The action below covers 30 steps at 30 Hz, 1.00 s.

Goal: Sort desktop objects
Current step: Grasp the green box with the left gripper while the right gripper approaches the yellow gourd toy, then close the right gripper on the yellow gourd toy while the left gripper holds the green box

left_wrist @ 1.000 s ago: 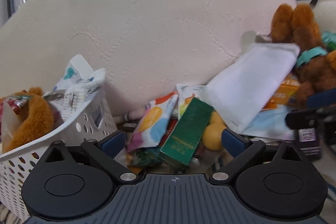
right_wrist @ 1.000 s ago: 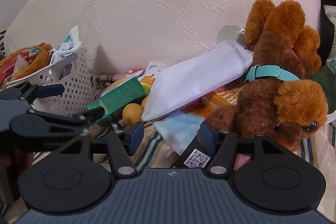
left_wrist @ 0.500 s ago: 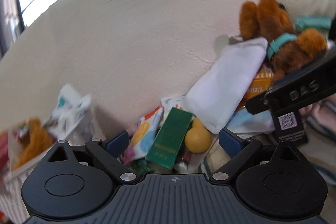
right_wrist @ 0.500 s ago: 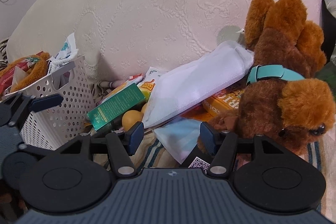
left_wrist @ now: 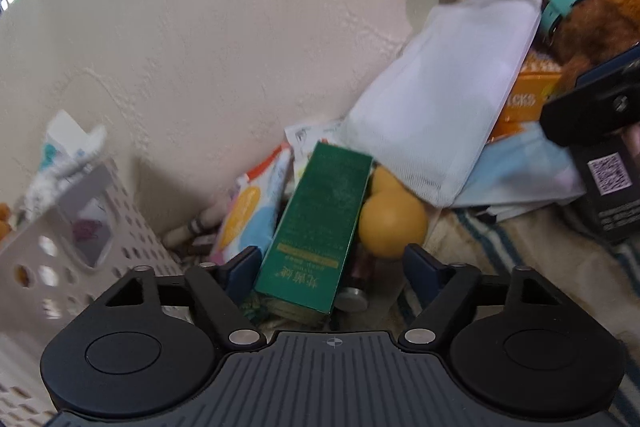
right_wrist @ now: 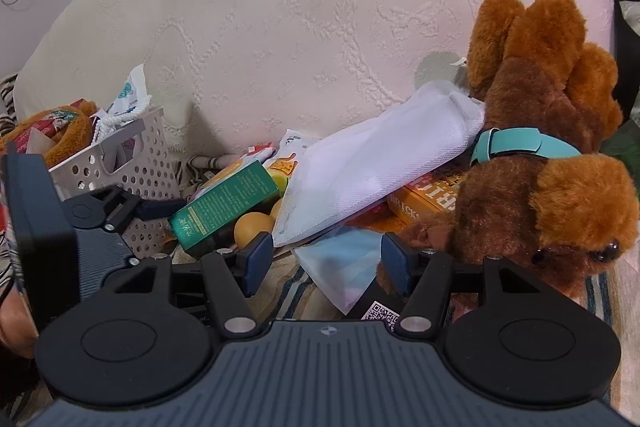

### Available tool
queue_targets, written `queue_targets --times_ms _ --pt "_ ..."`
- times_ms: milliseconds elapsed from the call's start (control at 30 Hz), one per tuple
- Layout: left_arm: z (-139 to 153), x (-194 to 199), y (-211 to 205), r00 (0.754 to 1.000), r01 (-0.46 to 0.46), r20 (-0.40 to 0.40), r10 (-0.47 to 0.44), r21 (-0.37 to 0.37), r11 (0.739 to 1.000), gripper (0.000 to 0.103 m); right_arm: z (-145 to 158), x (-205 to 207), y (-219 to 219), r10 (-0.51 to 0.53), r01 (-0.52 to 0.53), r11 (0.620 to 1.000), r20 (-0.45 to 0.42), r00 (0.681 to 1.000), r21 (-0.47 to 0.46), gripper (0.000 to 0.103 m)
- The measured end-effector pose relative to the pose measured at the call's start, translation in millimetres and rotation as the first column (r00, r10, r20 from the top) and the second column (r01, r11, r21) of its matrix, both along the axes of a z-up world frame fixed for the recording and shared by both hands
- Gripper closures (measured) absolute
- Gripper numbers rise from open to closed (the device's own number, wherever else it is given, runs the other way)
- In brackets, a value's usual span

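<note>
Right now I am holding my left hand-held gripper (left_wrist: 332, 267) with its fingers spread wide on either side of the near end of the green box (left_wrist: 316, 227), not yet pinching it. Just beside the box on its right a yellow ball (left_wrist: 392, 223) is lying, and a white pouch (left_wrist: 444, 99) is leaning above both. A perforated basket (left_wrist: 80, 247) is standing to the left. My right hand-held gripper (right_wrist: 324, 261) is also gaping, holding nothing, hovering over a pale blue packet (right_wrist: 340, 267), with the brown plush dog (right_wrist: 552, 167) sitting just to its right.
</note>
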<state>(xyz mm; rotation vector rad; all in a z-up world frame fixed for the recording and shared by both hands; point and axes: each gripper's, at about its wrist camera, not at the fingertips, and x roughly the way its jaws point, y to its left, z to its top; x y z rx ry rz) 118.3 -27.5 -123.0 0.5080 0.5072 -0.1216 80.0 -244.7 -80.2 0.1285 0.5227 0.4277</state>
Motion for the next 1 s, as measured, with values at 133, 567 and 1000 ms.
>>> queue_targets --times_ms 133,567,1000 --pt "-4 6 5 0.999 -0.034 0.025 0.034 0.001 0.999 0.055 -4 5 2 -0.010 0.010 1.000 -0.014 1.000 0.015 0.038" --pt "6 -38 13 0.998 -0.066 -0.021 0.065 -0.062 0.996 0.062 -7 50 19 0.101 -0.002 0.930 -0.253 0.962 0.368 0.041" --pt "5 -64 26 0.996 -0.075 -0.046 0.070 -0.107 0.991 0.062 -30 80 48 0.008 0.144 0.920 -0.384 0.923 0.364 0.047"
